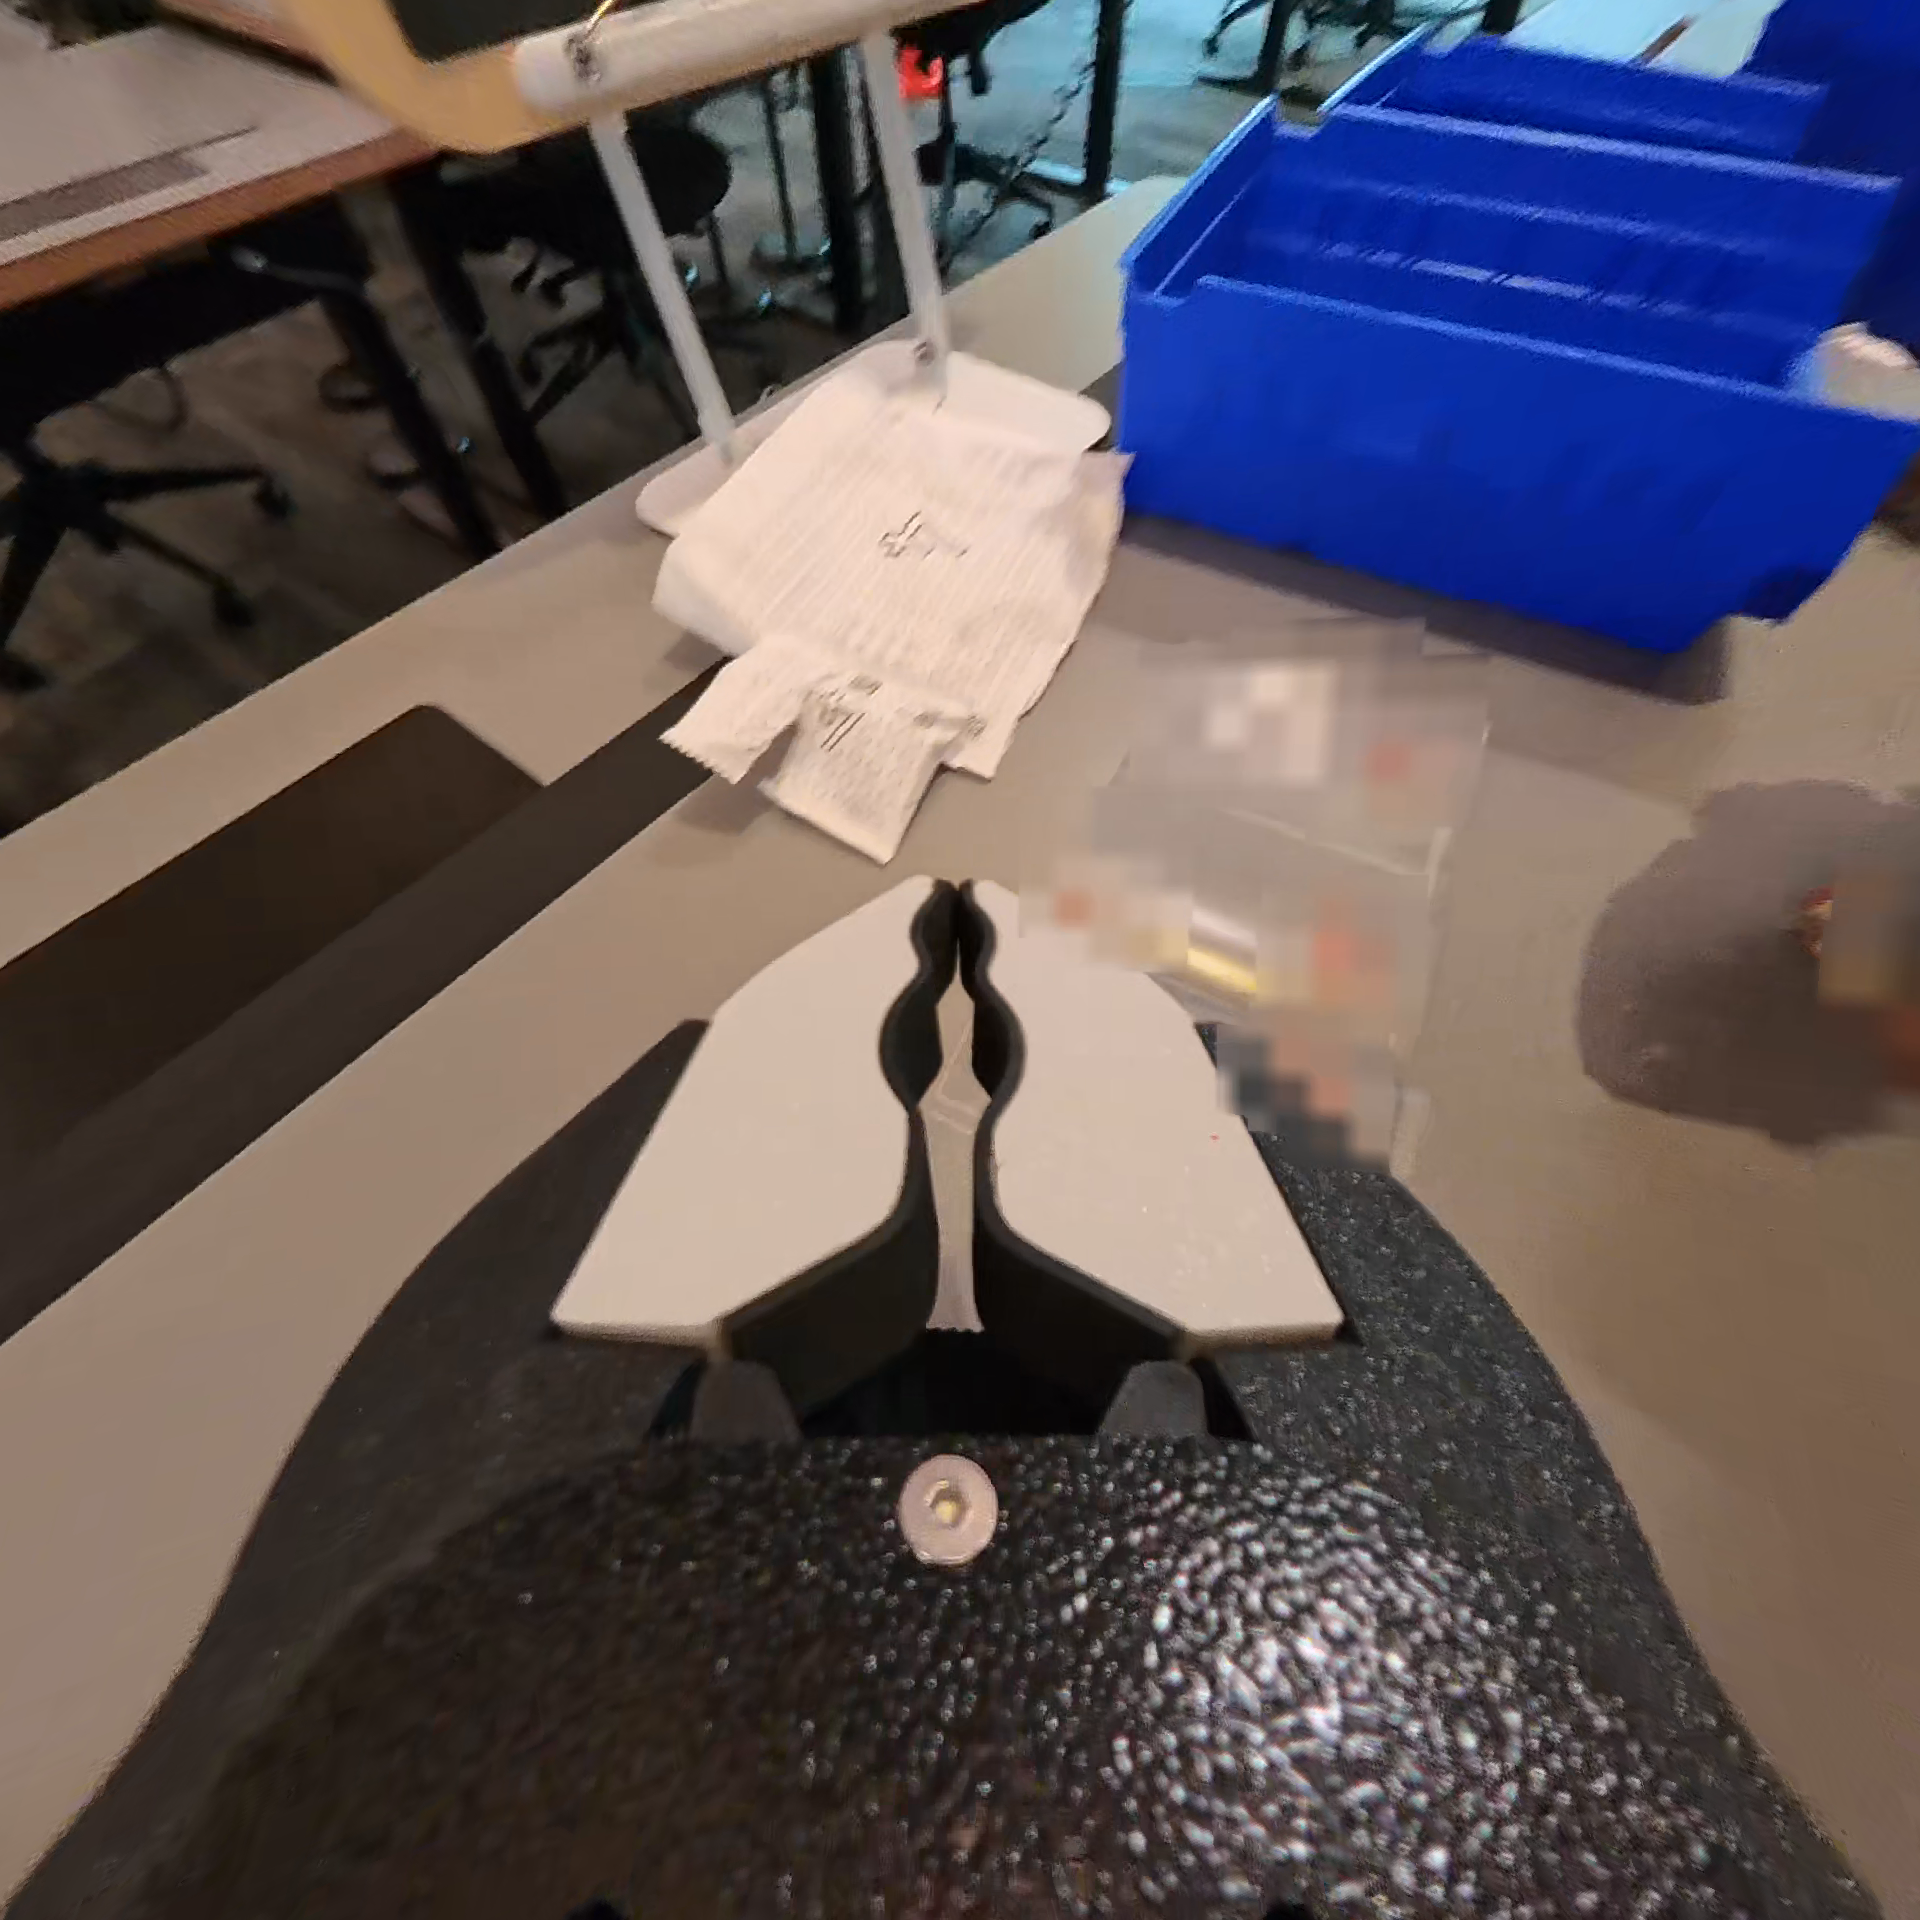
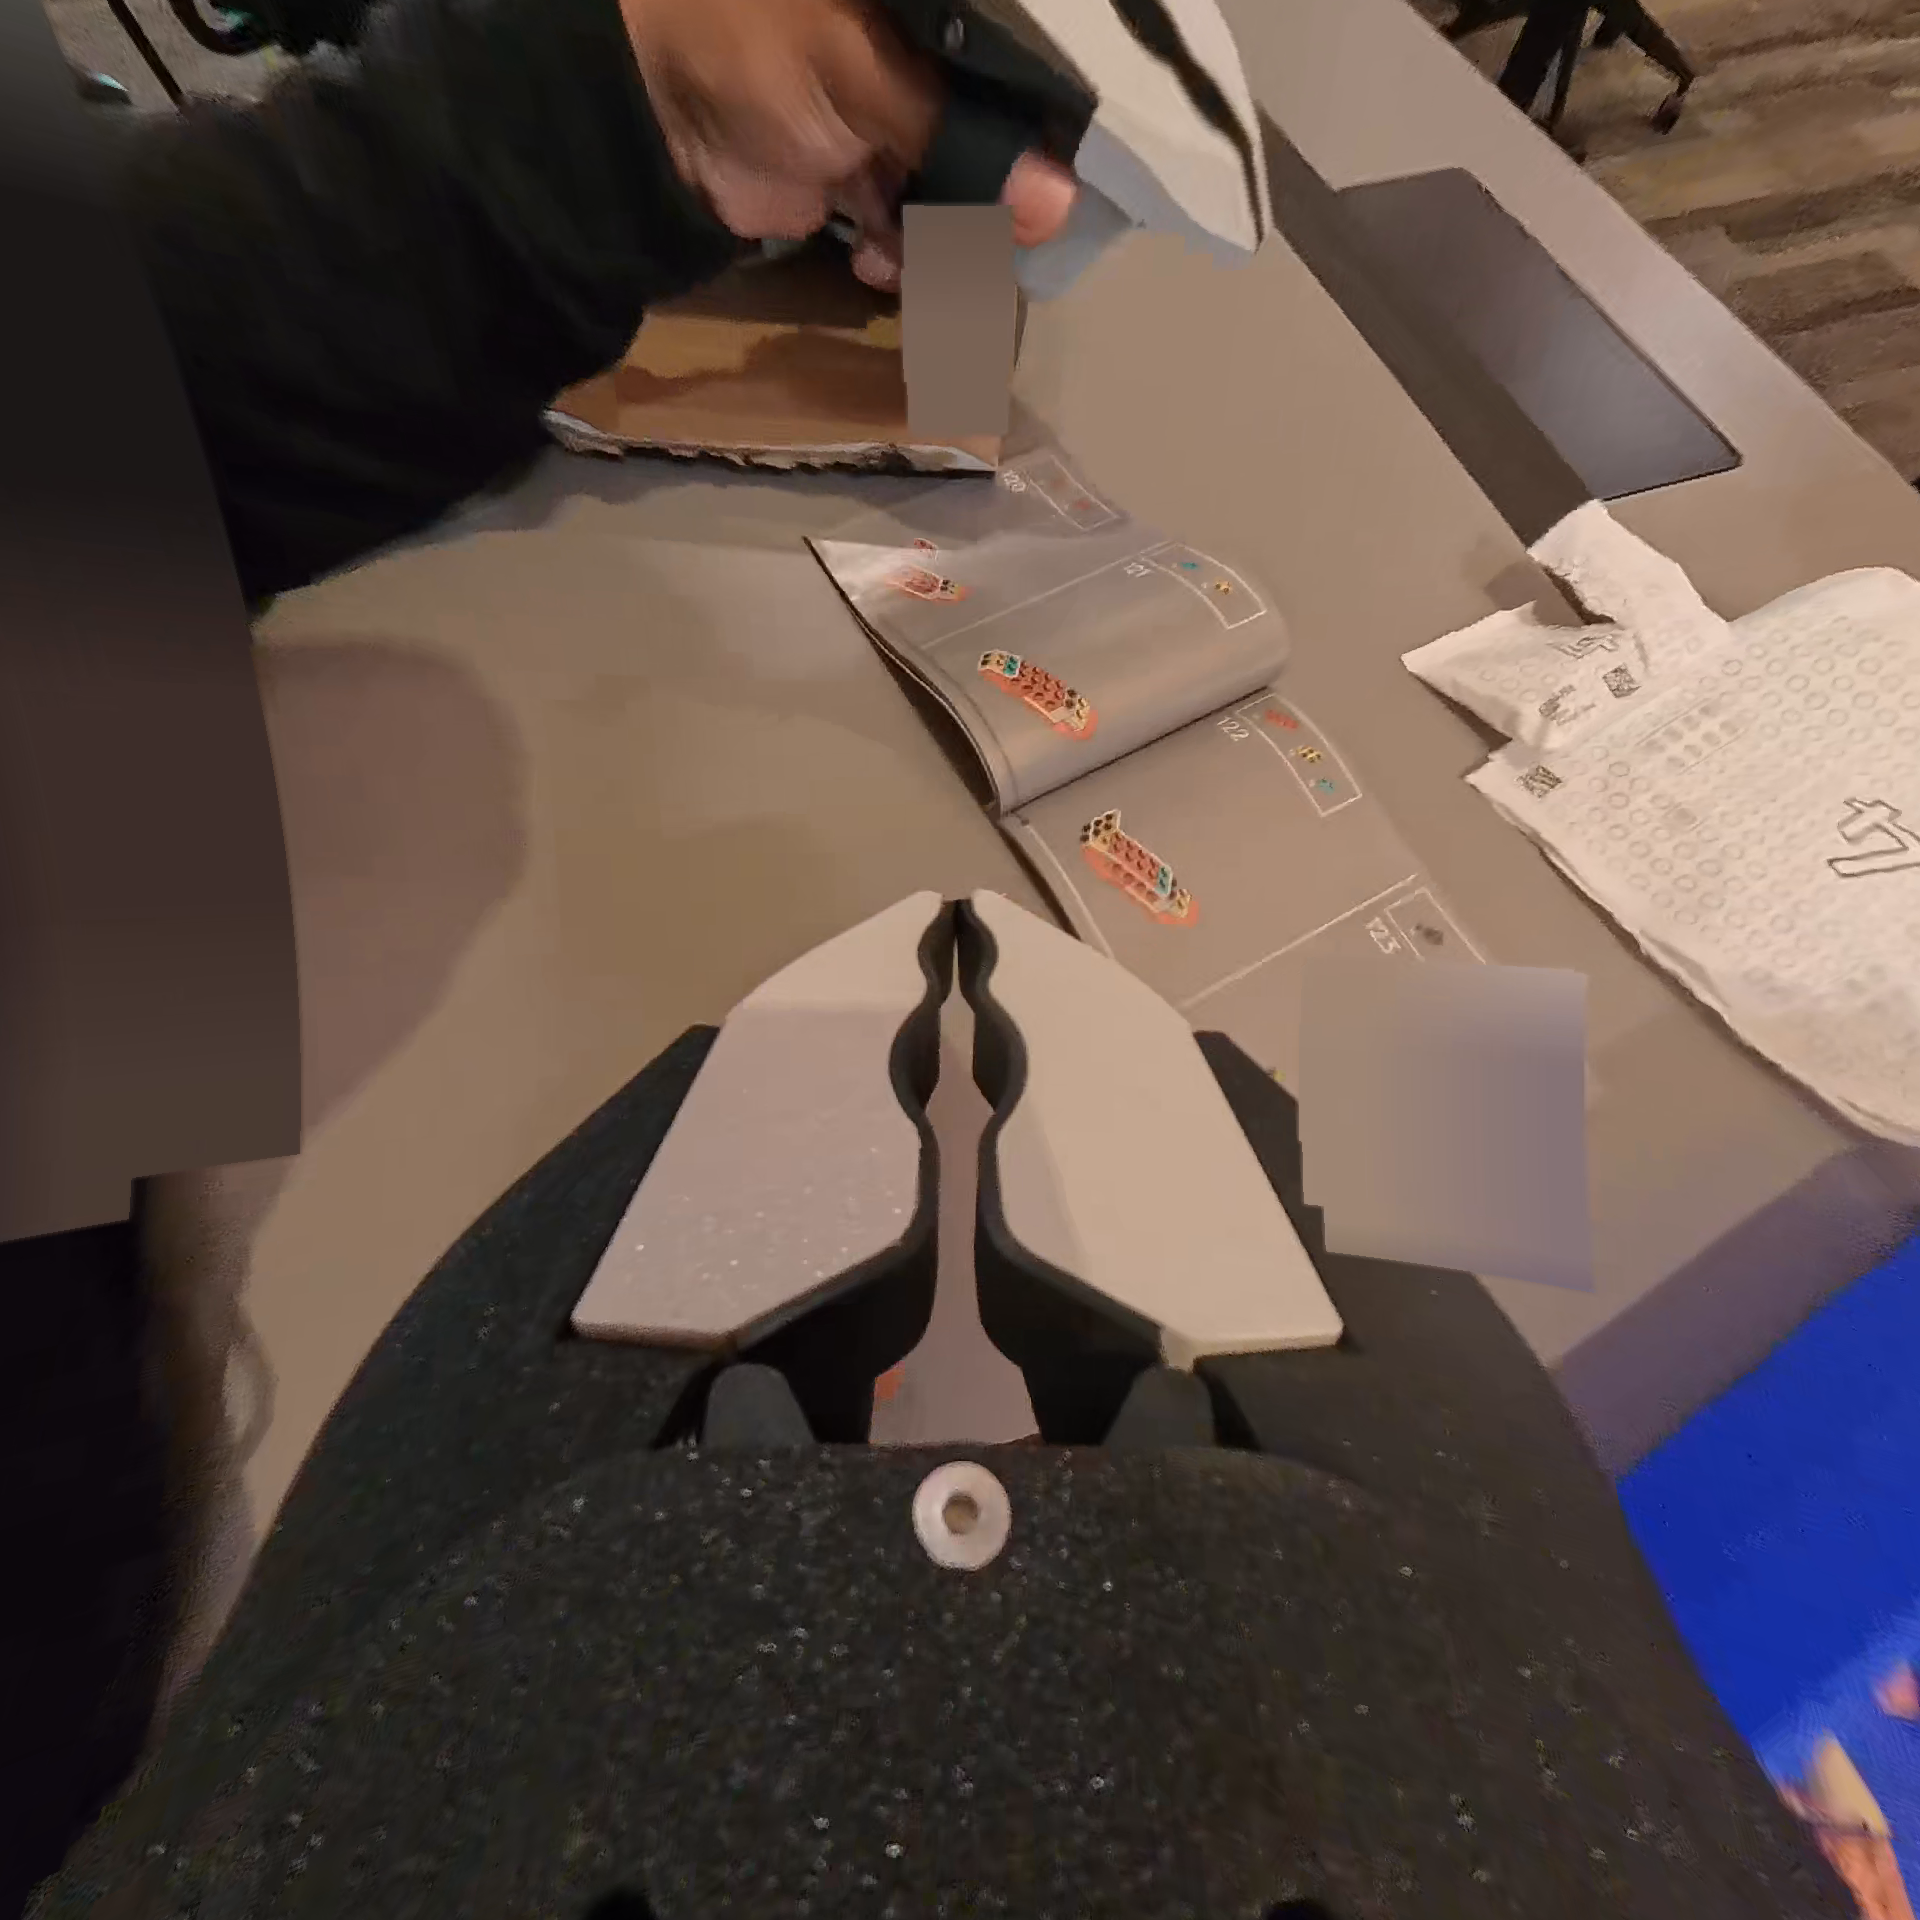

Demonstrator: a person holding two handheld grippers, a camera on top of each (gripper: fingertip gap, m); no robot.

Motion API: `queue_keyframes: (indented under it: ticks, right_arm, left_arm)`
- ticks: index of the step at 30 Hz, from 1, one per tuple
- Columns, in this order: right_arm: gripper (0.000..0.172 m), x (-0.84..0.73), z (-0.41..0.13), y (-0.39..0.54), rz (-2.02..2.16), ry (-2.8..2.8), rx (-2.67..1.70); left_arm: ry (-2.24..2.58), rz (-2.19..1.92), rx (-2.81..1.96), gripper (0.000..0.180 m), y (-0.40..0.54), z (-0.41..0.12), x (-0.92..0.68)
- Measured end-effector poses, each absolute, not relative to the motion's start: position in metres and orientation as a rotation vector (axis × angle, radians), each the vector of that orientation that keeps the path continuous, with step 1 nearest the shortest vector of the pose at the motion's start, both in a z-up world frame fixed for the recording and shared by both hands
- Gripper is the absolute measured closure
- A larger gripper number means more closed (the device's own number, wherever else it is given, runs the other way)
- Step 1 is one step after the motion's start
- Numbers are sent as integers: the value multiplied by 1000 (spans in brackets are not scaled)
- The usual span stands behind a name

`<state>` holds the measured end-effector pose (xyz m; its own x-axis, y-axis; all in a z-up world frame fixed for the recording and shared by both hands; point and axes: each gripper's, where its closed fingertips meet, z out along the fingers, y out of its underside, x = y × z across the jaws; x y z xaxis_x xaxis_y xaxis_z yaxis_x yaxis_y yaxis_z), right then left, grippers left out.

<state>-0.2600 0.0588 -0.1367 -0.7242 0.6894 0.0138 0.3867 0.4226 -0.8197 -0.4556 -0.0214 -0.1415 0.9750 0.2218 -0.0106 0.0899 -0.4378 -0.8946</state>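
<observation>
My left gripper [image 1: 956, 904] is shut, its tips meeting just above the grey table [image 1: 468, 644]. A thin white paper strip [image 1: 951, 1247] with a zig-zag end stands pinched in the slot between its fingers. Torn white paper bags [image 1: 894, 582] lie ahead of it. My right gripper [image 2: 956, 914] is shut, with nothing visible between its pads. It hovers over the table beside an open building-instruction booklet [image 2: 1143, 665]. The left gripper also shows in the right wrist view [image 2: 1164, 114], blurred and held by a hand [image 2: 790, 114].
Blue plastic bins [image 1: 1507, 364] stand at the right, with a white stand [image 1: 977, 395] behind the bags. A torn cardboard piece [image 2: 748, 395] lies under the hand. White paper bags [image 2: 1714, 790] lie right of the booklet. A dark recess [image 2: 1538, 343] runs along the table's far side. Across from one pair of fingers to the other is roughly 20 centimetres.
</observation>
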Motion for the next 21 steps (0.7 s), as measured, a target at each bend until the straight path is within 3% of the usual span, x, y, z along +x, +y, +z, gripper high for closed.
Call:
queue_keyframes:
  ticks: [6, 11, 21]
  right_arm:
    - [172, -233, -111, 122, 1206, -2190, -924]
    - [172, -221, -126, 165, 1169, -2140, -903]
    - [172, -204, -131, 254, 1133, -1991, -1019]
  left_arm:
    - [-178, 180, -1938, 180, -12, -134, -441]
    - [-178, 118, -1850, 180, 5, -130, -414]
    - [207, -67, -1878, 180, 65, -180, -278]
